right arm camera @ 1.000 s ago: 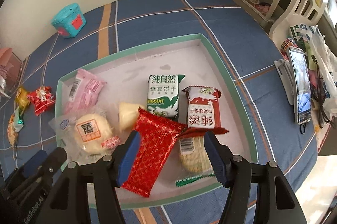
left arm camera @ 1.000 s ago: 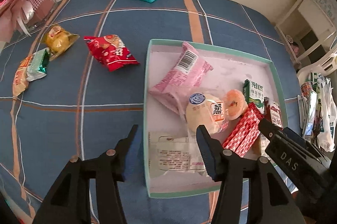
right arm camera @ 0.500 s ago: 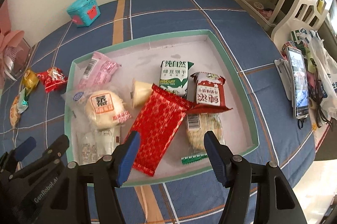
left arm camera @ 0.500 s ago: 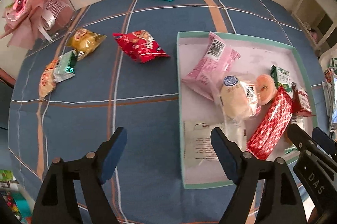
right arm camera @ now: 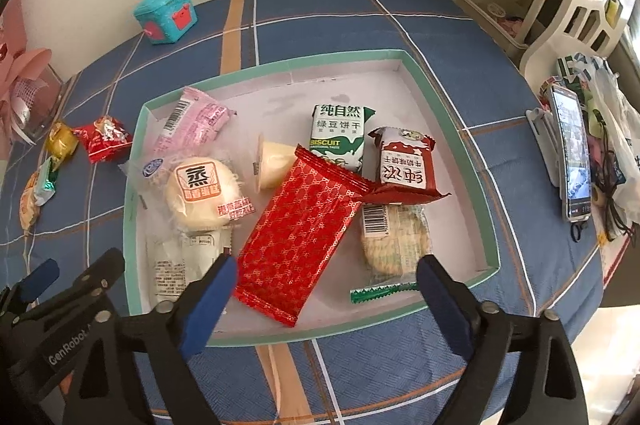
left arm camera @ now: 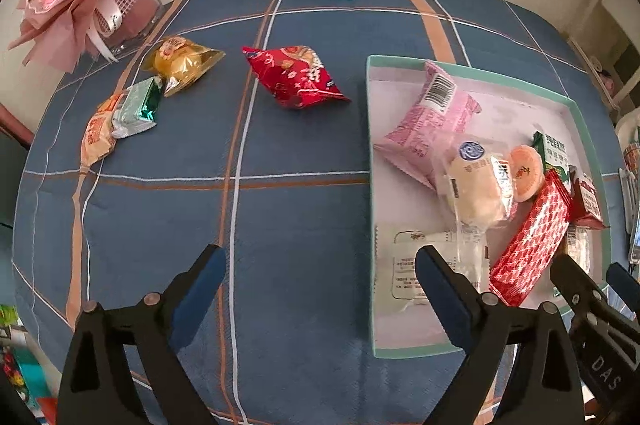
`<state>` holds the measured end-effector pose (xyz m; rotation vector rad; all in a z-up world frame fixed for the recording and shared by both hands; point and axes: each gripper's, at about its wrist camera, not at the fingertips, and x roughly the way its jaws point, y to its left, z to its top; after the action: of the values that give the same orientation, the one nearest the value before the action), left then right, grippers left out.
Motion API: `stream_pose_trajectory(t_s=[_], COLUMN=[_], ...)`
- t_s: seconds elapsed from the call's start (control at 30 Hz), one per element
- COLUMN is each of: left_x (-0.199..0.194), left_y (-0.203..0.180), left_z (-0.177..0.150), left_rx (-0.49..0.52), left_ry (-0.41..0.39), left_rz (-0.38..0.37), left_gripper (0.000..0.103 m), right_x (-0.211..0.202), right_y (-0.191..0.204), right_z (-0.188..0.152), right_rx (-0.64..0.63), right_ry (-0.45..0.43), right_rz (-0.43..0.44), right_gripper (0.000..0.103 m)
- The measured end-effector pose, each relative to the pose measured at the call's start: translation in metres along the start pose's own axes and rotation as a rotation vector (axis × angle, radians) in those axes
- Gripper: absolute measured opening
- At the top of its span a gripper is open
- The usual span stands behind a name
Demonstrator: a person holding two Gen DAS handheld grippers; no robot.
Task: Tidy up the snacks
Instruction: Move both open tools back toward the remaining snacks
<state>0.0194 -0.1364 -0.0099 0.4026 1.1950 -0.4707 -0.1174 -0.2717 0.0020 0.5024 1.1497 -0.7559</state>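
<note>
my left gripper (left arm camera: 318, 289) spread wide, empty, over cloth left of tray (left arm camera: 370, 185). my right gripper (right arm camera: 326, 295) also spread, empty, above near tray edge. red snack (left arm camera: 296, 76) outside tray, far left.

I can read "BISCUIT" on the green and white packet (right arm camera: 338, 137), under the Chinese characters 纯自然 and 绿豆饼干. The bun wrapper (right arm camera: 202, 191) carries a large 蒸. The dark red packet (right arm camera: 404, 161) has Chinese print I can't make out for sure. On my left gripper (right arm camera: 48, 289) body I read "GenRobot"; on the right gripper (left arm camera: 592, 285) body, "DAS".
</note>
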Motion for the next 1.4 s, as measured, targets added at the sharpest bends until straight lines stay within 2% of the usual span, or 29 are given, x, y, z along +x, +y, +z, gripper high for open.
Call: stream_pose_trajectory(t_s=[0.3,0.57,0.7,0.8,0.93,1.07,1.27,1.4], left_x=[0.003,0.005,0.003,-0.002,-0.009,-0.010,-0.014,-0.018], left_y=[-0.001,-0.001,-0.001,-0.001,-0.001,0.003,-0.006,-0.007], left_z=[-0.001,0.001,-0.001,-0.001,0.003,0.012,0.029,0.041], left_rx=[0.025,0.042,0.039,0.028,0.080,0.113,0.152,0.131], left_ry=[0.010,0.008,-0.003,-0.025,-0.073,-0.089,-0.095,-0.127], left_rz=[0.020,0.109,0.089,0.075,0.143,0.153,0.133,0.139], left_gripper=[0.096,0.096,0.096,0.096,0.096,0.096,0.096,0.096], right_x=[0.001,0.000,0.000,-0.001,-0.002,-0.004,-0.005,-0.007], right_y=[0.001,-0.001,-0.002,-0.003,-0.007,-0.010,-0.005,-0.002], right_z=[0.002,0.003,0.003,0.003,0.003,0.004,0.007,0.011], right_rx=[-0.025,-0.021,-0.009,-0.002,0.023,0.053,0.056,0.055], right_ry=[-0.002,-0.010,-0.011,-0.015,-0.019,-0.024,-0.036,-0.059], right_rz=[-0.013,-0.023,-0.017,-0.011,-0.002,0.008,0.013,0.013], right_gripper=[0.103,0.103,0.103,0.103,0.103,0.103,0.103,0.103])
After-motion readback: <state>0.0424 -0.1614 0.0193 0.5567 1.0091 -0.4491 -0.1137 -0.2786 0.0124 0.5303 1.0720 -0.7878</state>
